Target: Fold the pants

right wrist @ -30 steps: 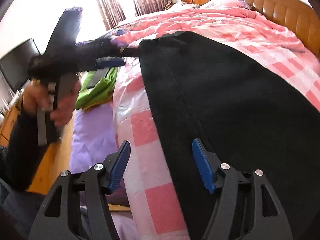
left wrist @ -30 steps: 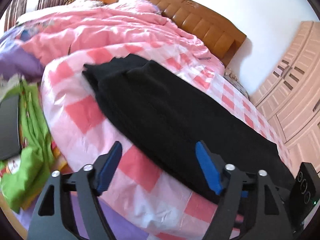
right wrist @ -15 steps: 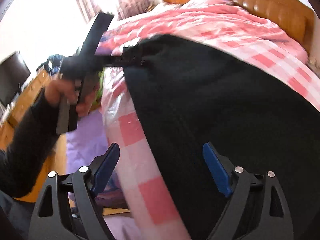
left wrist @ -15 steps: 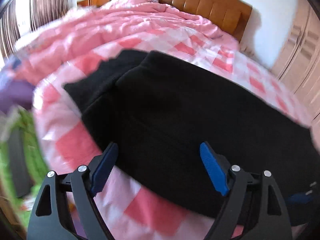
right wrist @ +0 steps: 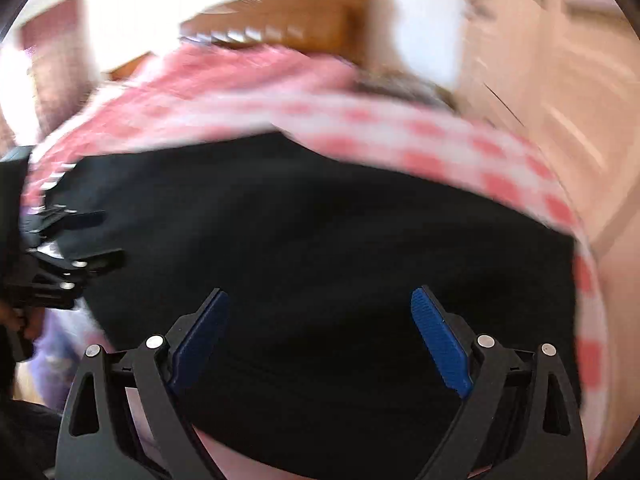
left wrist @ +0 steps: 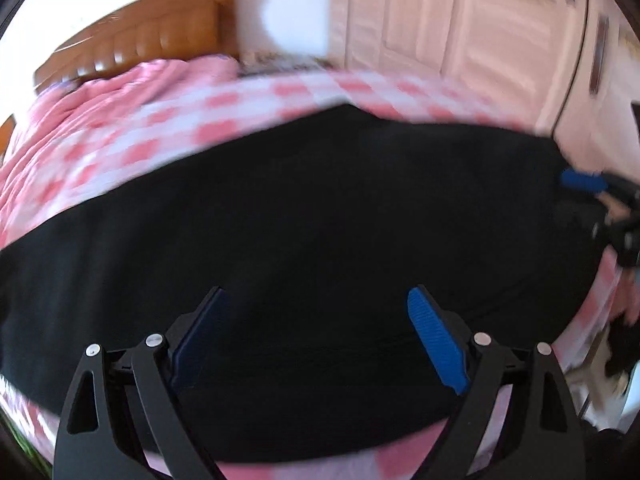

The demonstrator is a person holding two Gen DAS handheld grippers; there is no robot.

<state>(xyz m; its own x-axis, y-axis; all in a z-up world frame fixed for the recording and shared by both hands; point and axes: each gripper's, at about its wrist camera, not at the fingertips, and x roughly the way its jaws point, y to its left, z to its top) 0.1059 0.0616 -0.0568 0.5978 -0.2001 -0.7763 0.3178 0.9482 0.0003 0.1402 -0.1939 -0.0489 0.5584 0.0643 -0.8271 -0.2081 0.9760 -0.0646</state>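
The black pants (left wrist: 320, 220) lay flat on the checked bed (left wrist: 224, 104), long axis crosswise just ahead of and beneath both tools, while the left tool (left wrist: 316, 336) and right tool (right wrist: 320, 336) were opening with nothing gripped, each equally near.

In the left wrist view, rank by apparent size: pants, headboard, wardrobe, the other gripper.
1. pants
2. wardrobe
3. headboard
4. right gripper, smallest, though cut off at the frame edge.
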